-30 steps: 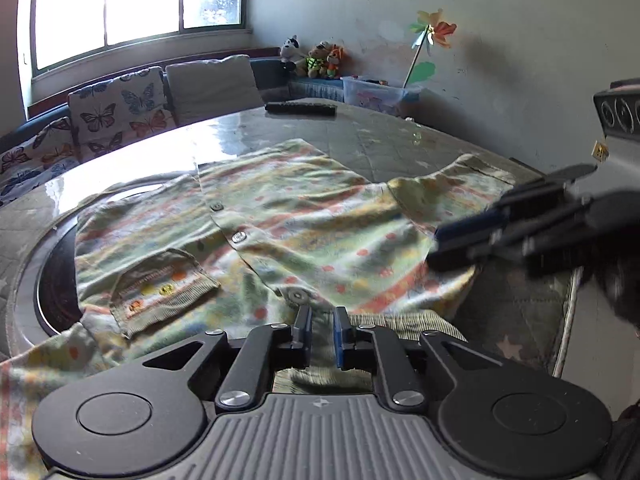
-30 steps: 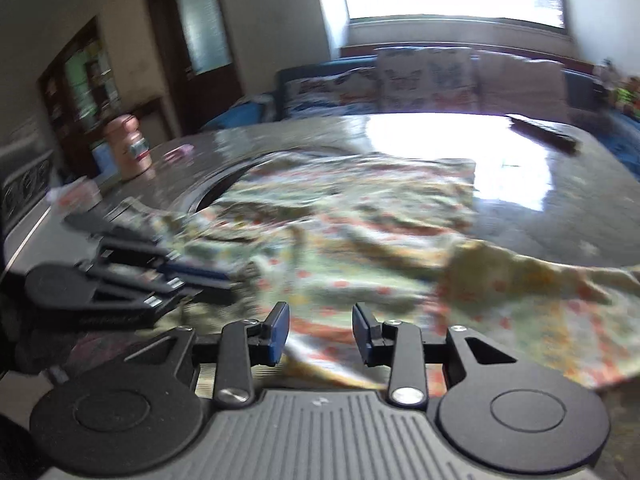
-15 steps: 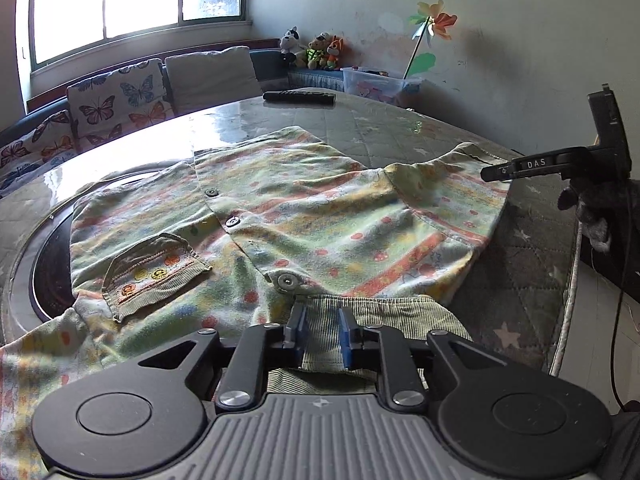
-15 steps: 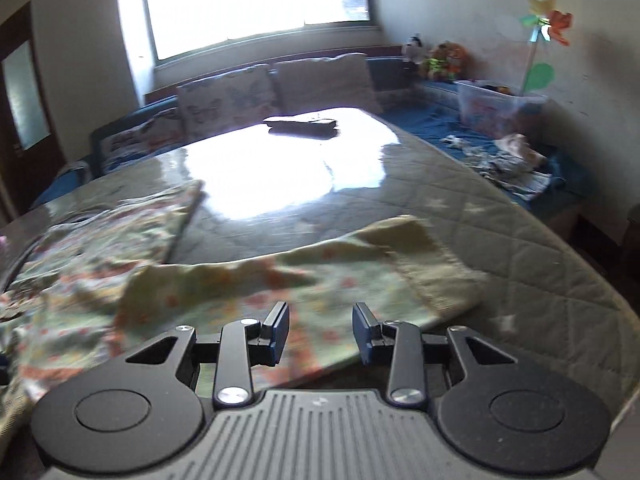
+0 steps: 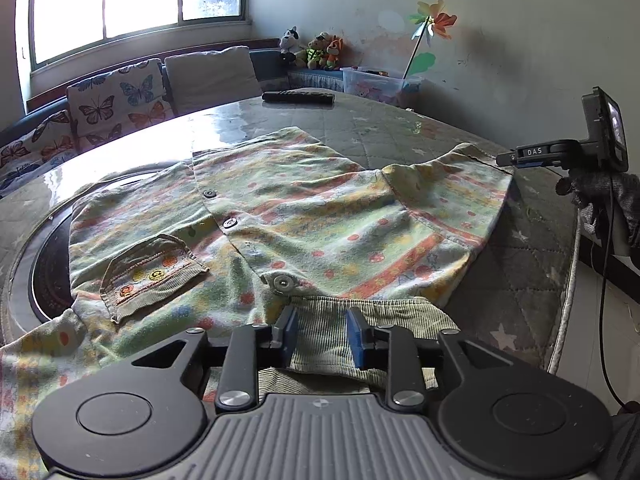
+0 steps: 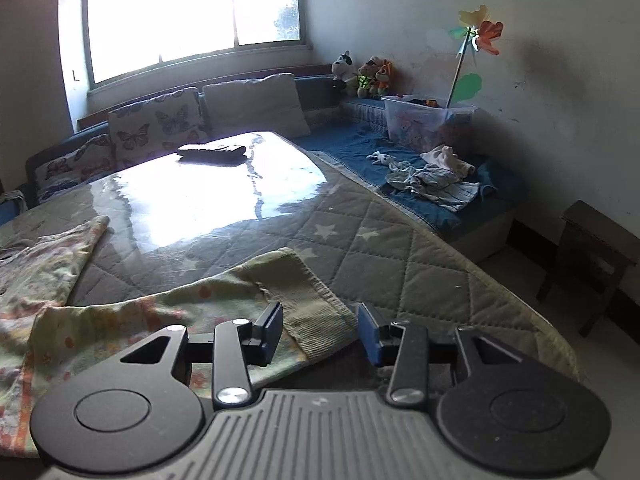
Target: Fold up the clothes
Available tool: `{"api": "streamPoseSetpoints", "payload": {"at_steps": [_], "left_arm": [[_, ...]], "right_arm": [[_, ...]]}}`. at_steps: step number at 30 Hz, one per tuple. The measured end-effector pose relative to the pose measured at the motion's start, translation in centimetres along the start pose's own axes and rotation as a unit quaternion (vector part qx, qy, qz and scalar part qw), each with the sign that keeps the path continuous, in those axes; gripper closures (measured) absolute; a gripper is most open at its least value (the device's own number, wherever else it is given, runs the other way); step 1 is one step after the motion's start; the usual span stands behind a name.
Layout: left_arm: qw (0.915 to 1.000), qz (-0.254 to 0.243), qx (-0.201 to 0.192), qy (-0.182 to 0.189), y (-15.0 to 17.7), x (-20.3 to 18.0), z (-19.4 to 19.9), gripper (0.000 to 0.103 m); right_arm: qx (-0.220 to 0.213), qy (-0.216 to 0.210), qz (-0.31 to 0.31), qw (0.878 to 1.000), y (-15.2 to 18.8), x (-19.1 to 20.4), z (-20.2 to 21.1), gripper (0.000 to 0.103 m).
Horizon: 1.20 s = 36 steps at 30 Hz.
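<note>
A: So, where's the shirt (image 5: 304,216) now?

B: Spread face up on the quilted table (image 5: 520,280), buttoned, its ribbed collar (image 5: 320,328) lying right between the fingers of the left tongs (image 5: 322,338). One sleeve (image 6: 224,304) runs out to the side, and its ribbed cuff (image 6: 316,312) sits just ahead of the right tongs (image 6: 320,334), partly between their pads.

A: What changed?

B: The left tongs. Half a second ago their pads stood close together over the collar; now they stand clearly apart, with collar cloth showing in the gap. They hold nothing.

A: And the right pair?

B: A second ago they hung over the body of the shirt, near the left tongs. Since then they have swung out to the sleeve end, and they are parted wide, the cuff under them but not pinched. In the left view they show well off to the right, at the sleeve's tip.

A: Meaning?

B: I'd judge the smoothing is over and the fold proper is about to start: the sleeve is the likely first piece, to be carried in across the chest.

A: Anything beyond the shirt?

B: A remote (image 5: 298,97) lies far ahead of both tongs, well clear.
</note>
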<state>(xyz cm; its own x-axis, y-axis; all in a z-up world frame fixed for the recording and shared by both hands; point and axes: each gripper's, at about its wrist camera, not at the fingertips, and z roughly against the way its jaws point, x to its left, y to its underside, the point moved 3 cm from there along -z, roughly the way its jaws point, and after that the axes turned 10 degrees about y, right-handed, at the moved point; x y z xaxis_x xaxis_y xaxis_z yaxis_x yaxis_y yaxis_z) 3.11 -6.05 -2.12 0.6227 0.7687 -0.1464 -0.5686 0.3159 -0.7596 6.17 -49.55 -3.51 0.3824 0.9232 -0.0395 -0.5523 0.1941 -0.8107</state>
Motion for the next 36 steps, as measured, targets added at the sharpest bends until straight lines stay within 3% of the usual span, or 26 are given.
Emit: {"api": "streamPoseSetpoints", "payload": {"at_steps": [6, 11, 15, 20, 26, 33, 36], "left_arm": [[0.9999, 0.004, -0.004, -0.011, 0.0, 0.4, 0.5, 0.066], [0.9998, 0.006, -0.01, -0.018, 0.0, 0.5, 1.1, 0.064], [0.9996, 0.008, -0.015, -0.023, 0.0, 0.6, 1.4, 0.06], [0.9992, 0.012, -0.025, -0.03, 0.1, 0.8, 2.0, 0.055], [0.9983, 0.019, -0.04, -0.037, 0.2, 1.1, 2.9, 0.051], [0.9966, 0.035, -0.057, -0.048, 1.0, 1.8, 4.1, 0.048], [0.9957, 0.042, -0.063, -0.053, 1.4, 2.1, 4.7, 0.047]], "right_arm": [[0.012, -0.002, -0.005, 1.0, 0.4, 0.1, -0.6, 0.062], [0.012, -0.019, -0.011, 1.0, 0.3, 0.6, -0.3, 0.091], [-0.008, -0.037, -0.016, 0.999, -0.7, 1.1, 1.4, 0.095], [-0.041, -0.102, -0.007, 0.994, -3.2, 3.3, 5.2, 0.095], [-0.081, -0.215, 0.033, 0.973, -5.9, 8.7, 10.5, 0.096], [-0.094, -0.336, 0.096, 0.932, -6.6, 16.9, 15.1, 0.096], [-0.089, -0.367, 0.123, 0.918, -6.0, 20.1, 15.9, 0.096]]}}
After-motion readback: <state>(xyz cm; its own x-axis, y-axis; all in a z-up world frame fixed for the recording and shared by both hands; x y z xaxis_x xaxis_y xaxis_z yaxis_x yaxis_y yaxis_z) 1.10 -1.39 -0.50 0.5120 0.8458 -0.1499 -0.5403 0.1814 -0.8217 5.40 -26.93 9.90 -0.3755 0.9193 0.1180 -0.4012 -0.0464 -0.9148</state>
